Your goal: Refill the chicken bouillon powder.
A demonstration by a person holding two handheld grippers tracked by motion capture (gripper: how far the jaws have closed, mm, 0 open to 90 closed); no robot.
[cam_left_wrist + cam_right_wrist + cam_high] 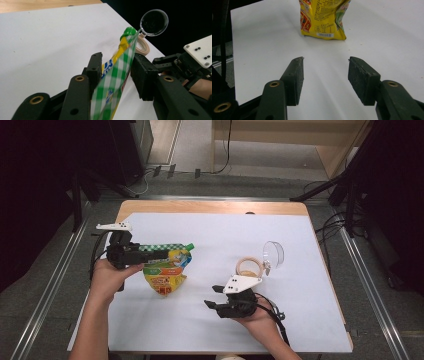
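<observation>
Pouch (166, 269) stood near counter (300, 330) left edge, long axis rising toward green cap. Left hand-held gripper (116, 72) straddled its top edge, pads spread, not pressing. Right hand-held gripper (324, 75) spread, empty, well apart toward near edge; left nearer.

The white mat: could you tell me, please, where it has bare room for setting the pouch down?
The white mat lies bare along its near edge between the forearms, across the far strip, and in the middle between the pouch and the tape roll. It is crowded at the right, around the roll, the clear lid and the right tool.
</observation>
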